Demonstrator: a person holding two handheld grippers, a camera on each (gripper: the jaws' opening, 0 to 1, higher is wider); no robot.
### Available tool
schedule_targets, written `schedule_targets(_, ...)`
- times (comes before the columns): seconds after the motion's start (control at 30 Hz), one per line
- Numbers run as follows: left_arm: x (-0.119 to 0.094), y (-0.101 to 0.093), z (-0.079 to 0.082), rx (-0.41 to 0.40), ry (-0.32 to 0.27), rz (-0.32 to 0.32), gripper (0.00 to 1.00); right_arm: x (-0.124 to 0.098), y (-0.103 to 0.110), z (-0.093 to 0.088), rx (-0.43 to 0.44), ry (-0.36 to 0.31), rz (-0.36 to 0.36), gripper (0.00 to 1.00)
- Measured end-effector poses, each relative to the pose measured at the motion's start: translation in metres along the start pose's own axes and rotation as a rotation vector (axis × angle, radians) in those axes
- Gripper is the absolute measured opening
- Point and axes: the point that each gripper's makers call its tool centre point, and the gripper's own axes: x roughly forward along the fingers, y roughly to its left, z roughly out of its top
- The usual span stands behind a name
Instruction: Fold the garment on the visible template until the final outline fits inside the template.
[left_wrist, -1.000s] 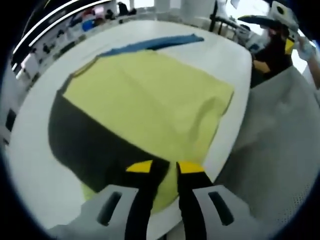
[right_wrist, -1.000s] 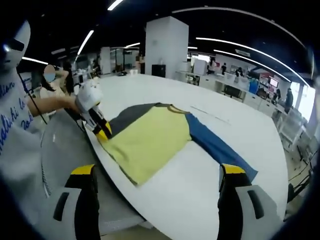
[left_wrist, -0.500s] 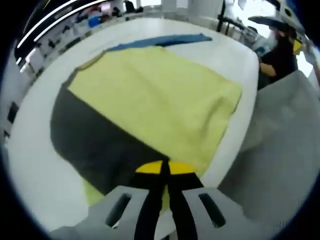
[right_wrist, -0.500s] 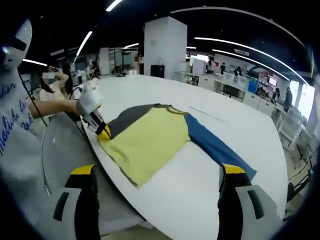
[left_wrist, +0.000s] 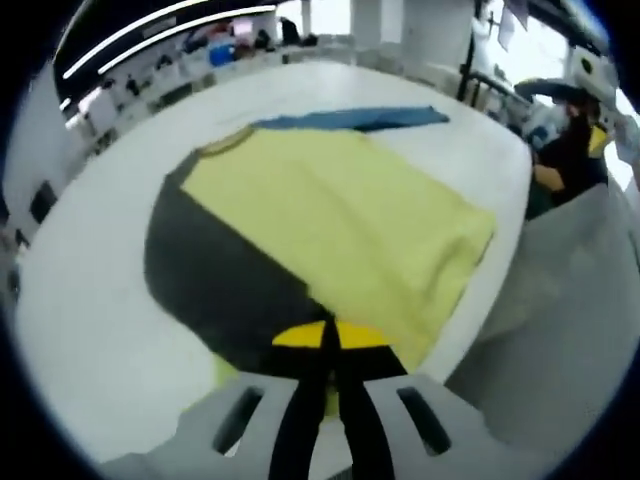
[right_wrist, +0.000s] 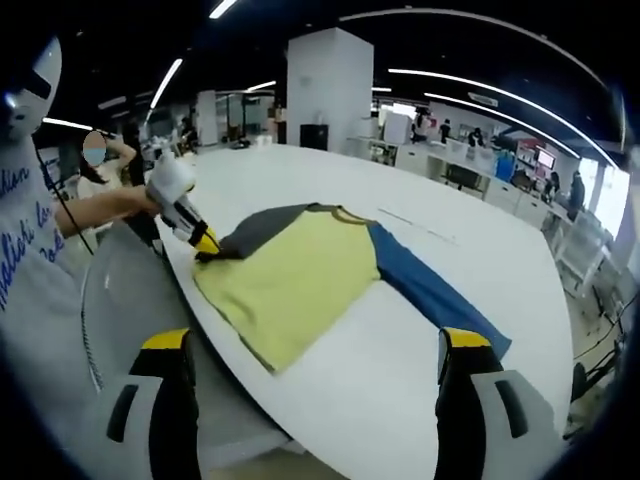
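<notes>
Indoors, a large white table (right_wrist: 400, 340) carries a garment (right_wrist: 300, 270) spread flat near its curved near edge. No template outline can be made out on the table. The garment is a long-sleeved shirt with a yellow body, a dark grey sleeve (left_wrist: 215, 290) and a blue sleeve (right_wrist: 430, 290). The blue sleeve stretches out straight across the table, toward its right edge in the right gripper view. The grey sleeve lies folded in over the yellow body at the side nearest the table's edge. The left gripper (left_wrist: 327, 335) has its yellow-tipped jaws pressed together on the cloth where the grey sleeve meets the yellow hem; in the right gripper view it (right_wrist: 205, 243) is held by a person's hand at that same corner. The right gripper (right_wrist: 315, 345) hangs short of the table edge, its jaws spread wide apart and holding nothing.
</notes>
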Motion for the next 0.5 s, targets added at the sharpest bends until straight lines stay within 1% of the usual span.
schedule_targets(0.03, -0.008, 0.01, 0.007, -0.014, -0.039, 0.014, 0.0, -0.001, 0.001, 0.003, 0.001, -0.002, -0.009, 1.0)
schedule_targets(0.07, -0.014, 0.018, 0.01, -0.018, -0.056, 0.026, 0.0, -0.002, 0.003, 0.007, -0.001, -0.008, -0.019, 1.0)
schedule_targets(0.1, -0.016, 0.022, 0.011, -0.021, -0.059, 0.034, 0.0, -0.003, 0.004, 0.011, 0.002, -0.011, -0.032, 1.0)
schedule_targets(0.13, -0.027, 0.037, 0.012, -0.018, -0.063, 0.061, 0.0, -0.003, 0.005, 0.012, 0.006, -0.01, -0.035, 1.0)
schedule_targets(0.23, -0.042, 0.061, 0.014, -0.029, -0.079, 0.107, 0.0, -0.002, 0.01, 0.013, 0.005, 0.013, -0.046, 1.0)
schedule_targets(0.3, -0.05, 0.074, 0.013, -0.045, -0.085, 0.117, 0.0, 0.001, 0.015, 0.017, 0.012, 0.021, -0.046, 1.0)
schedule_targets(0.37, -0.056, 0.085, 0.012, -0.054, -0.098, 0.131, 0.0, 0.004, 0.016, 0.022, 0.024, 0.014, -0.059, 1.0)
schedule_targets(0.4, -0.058, 0.088, 0.012, -0.063, -0.1, 0.128, 0.0, 0.005, 0.015, 0.023, 0.033, 0.012, -0.064, 1.0)
schedule_targets(0.47, -0.059, 0.09, 0.015, -0.135, -0.14, 0.08, 0.0, 0.009, 0.013, 0.025, 0.04, 0.012, -0.074, 1.0)
schedule_targets(0.5, -0.059, 0.093, 0.016, -0.155, -0.15, 0.074, 0.0, 0.011, 0.013, 0.026, 0.039, 0.013, -0.077, 1.0)
